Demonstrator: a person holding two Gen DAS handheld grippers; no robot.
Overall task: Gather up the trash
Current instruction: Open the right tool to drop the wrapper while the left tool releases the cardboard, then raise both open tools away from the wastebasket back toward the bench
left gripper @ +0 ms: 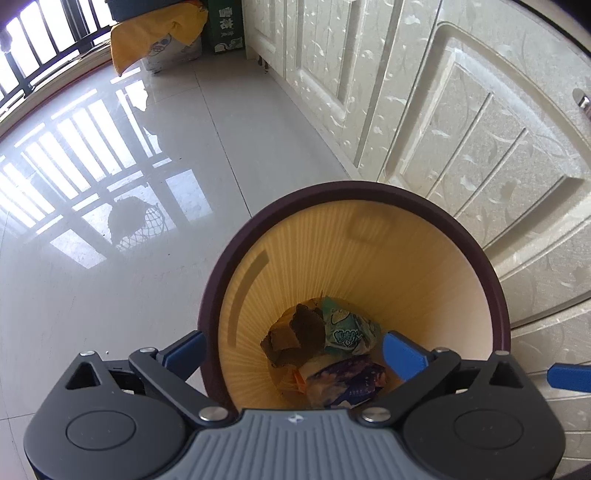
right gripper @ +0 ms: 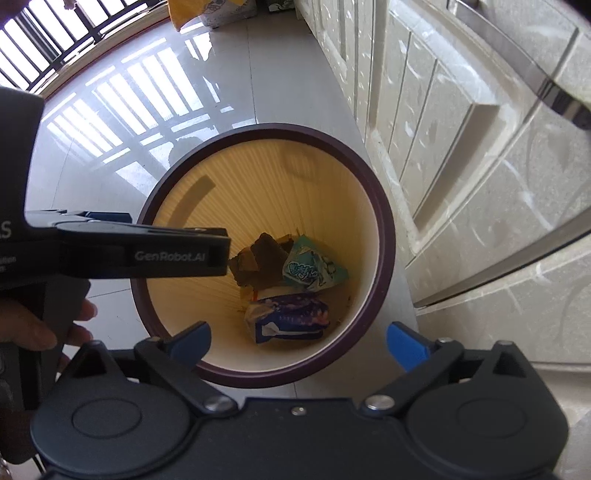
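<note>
A round bin with a dark purple rim (left gripper: 424,201) (right gripper: 388,236) and a ribbed yellow inside stands on the floor by a white cabinet. At its bottom lie a teal snack wrapper (left gripper: 347,332) (right gripper: 314,269), a purple packet (left gripper: 347,380) (right gripper: 291,317) and brown scraps (left gripper: 291,332) (right gripper: 258,262). My left gripper (left gripper: 295,349) hangs open and empty over the bin; it also shows from the side in the right wrist view (right gripper: 207,251). My right gripper (right gripper: 299,345) is open and empty above the bin's near rim.
White embossed cabinet doors (left gripper: 461,110) (right gripper: 480,166) run along the right, close to the bin. Glossy tiled floor (left gripper: 147,221) stretches left to a barred window. A yellow-draped box (left gripper: 159,40) and a green carton (left gripper: 225,26) stand at the far wall.
</note>
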